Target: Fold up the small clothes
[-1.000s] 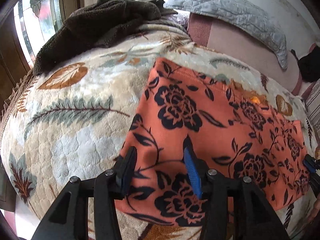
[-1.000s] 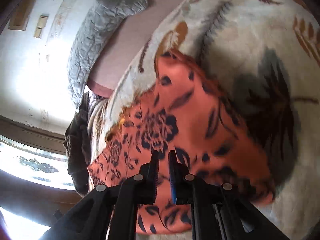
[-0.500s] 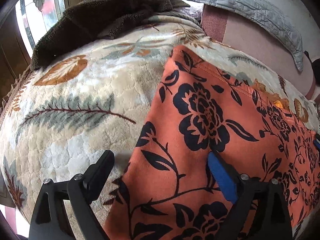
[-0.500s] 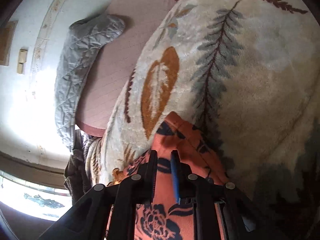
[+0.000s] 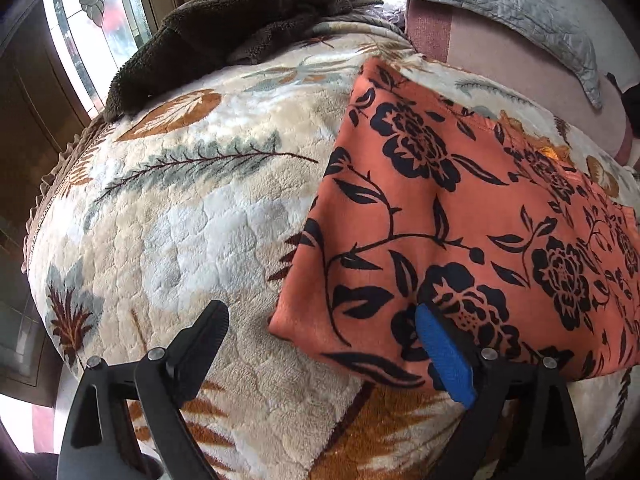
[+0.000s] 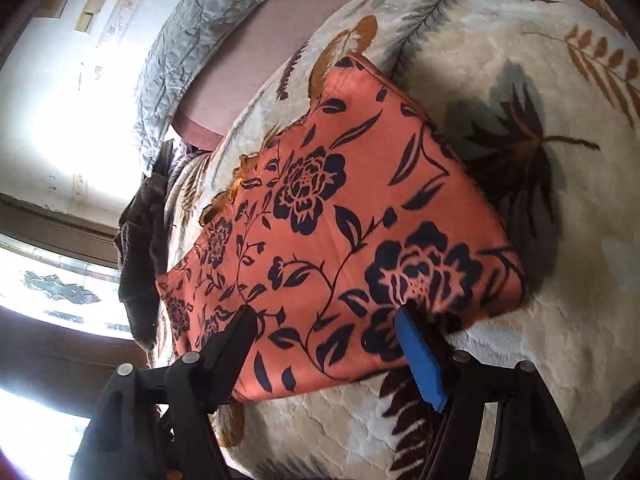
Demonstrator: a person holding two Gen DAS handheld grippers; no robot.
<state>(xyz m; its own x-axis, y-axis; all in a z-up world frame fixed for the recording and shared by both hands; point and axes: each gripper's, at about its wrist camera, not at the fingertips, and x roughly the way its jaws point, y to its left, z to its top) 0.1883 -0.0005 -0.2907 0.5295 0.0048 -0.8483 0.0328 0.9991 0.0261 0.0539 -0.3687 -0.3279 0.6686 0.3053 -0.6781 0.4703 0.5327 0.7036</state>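
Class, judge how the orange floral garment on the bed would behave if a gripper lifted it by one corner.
The orange floral garment lies flat in thin folded layers, so it would likely droop and unfold. It looks light for its size. On the plush blanket, pushing it would probably bunch it rather than slide it.

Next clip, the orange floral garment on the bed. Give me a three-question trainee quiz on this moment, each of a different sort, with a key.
1. True or false: the left gripper is shut on the orange floral garment.
2. Multiple choice: the brown fleece lies A) on the garment, B) at the far end of the leaf-print blanket, apart from the garment, C) between the right gripper's fingers.
3. Fill in: the garment lies ____ on the blanket.

Key: 1 false, both grippers are open; 2 B; 3 flat.
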